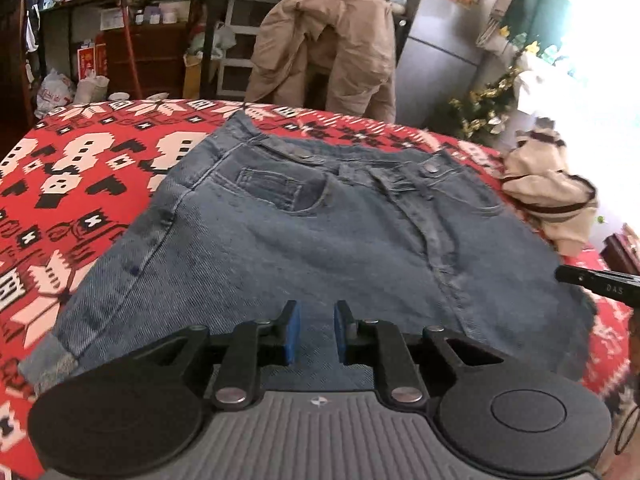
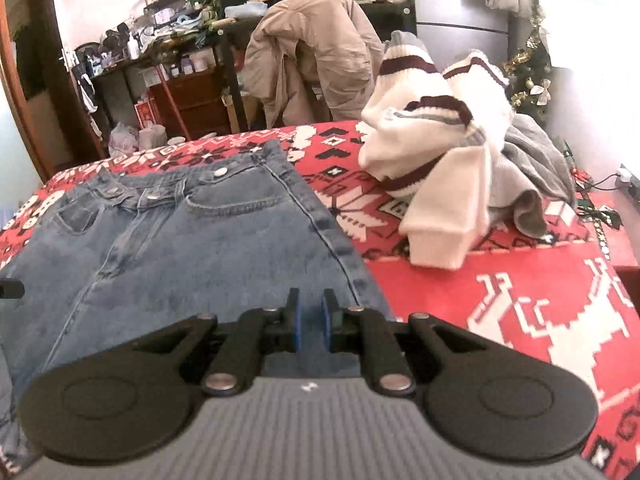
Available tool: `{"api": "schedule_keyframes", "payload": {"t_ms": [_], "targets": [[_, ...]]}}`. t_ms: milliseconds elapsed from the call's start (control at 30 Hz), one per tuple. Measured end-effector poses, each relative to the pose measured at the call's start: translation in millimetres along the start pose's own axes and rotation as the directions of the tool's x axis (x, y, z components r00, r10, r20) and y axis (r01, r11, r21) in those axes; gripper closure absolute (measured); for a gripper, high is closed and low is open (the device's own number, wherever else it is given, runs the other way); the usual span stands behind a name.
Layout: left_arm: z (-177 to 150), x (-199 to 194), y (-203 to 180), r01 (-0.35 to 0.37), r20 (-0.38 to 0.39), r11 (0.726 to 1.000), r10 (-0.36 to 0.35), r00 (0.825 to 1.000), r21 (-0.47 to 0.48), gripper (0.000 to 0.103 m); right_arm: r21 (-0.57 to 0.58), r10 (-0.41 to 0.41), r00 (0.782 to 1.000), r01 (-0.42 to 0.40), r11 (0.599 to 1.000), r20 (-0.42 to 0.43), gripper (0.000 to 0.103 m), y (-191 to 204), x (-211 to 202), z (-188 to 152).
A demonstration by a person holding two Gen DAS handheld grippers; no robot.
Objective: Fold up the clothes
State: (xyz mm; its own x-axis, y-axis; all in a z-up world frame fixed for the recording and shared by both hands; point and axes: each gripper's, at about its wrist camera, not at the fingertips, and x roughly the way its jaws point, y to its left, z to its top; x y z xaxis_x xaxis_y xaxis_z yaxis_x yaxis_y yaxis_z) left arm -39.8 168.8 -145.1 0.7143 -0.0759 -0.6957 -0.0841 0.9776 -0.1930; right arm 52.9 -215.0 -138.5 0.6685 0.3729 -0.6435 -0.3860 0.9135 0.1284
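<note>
A pair of blue denim jeans (image 1: 300,240) lies flat on the red patterned cover (image 1: 80,168), waistband at the far side and buttons showing. My left gripper (image 1: 316,308) hovers over the near part of the denim; its blue pads stand a little apart with nothing between them. In the right wrist view the same jeans (image 2: 180,248) fill the left half. My right gripper (image 2: 310,298) sits above their right edge, pads narrowly apart and empty. A black finger of the right gripper (image 1: 592,282) pokes in at the right edge of the left wrist view.
A cream sweater with dark stripes (image 2: 432,140) is heaped on a grey garment (image 2: 536,168) at the right of the cover. Behind the far edge a beige jacket (image 1: 328,48) hangs over a chair. Cluttered shelves and a small decorated tree (image 2: 528,80) stand beyond.
</note>
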Motion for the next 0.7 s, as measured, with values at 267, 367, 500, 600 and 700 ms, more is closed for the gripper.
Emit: {"api": "schedule_keyframes", "payload": {"t_ms": [267,367,500,600,700], "targets": [[4,9,28,-0.027,-0.01,1.0,0.027,1.0,-0.006,0.094,-0.079,-0.039,0.998,0.035,0.996,-0.051,0.091,-1,5,-6],[11,5,29,-0.089,0.012,0.996,0.089,0.996,0.019,0.091,-0.086,-0.047,0.995,0.04,0.996,-0.083,0.091,-5,0,-3],[21,4,43,-0.11,0.027,0.994,0.109,0.994,0.015,0.086,-0.118,0.017,0.997,-0.026,0.993,-0.074,0.087,10,-8,16],[23,13,61,-0.158,0.008,0.987,0.158,0.987,-0.016,0.082,-0.15,0.103,0.992,-0.114,0.982,-0.079,0.087,34,-6,45],[23,14,77,-0.132,0.02,0.989,0.134,0.991,-0.064,0.09,-0.189,0.21,0.974,-0.223,0.956,-0.086,0.087,65,8,80]]}}
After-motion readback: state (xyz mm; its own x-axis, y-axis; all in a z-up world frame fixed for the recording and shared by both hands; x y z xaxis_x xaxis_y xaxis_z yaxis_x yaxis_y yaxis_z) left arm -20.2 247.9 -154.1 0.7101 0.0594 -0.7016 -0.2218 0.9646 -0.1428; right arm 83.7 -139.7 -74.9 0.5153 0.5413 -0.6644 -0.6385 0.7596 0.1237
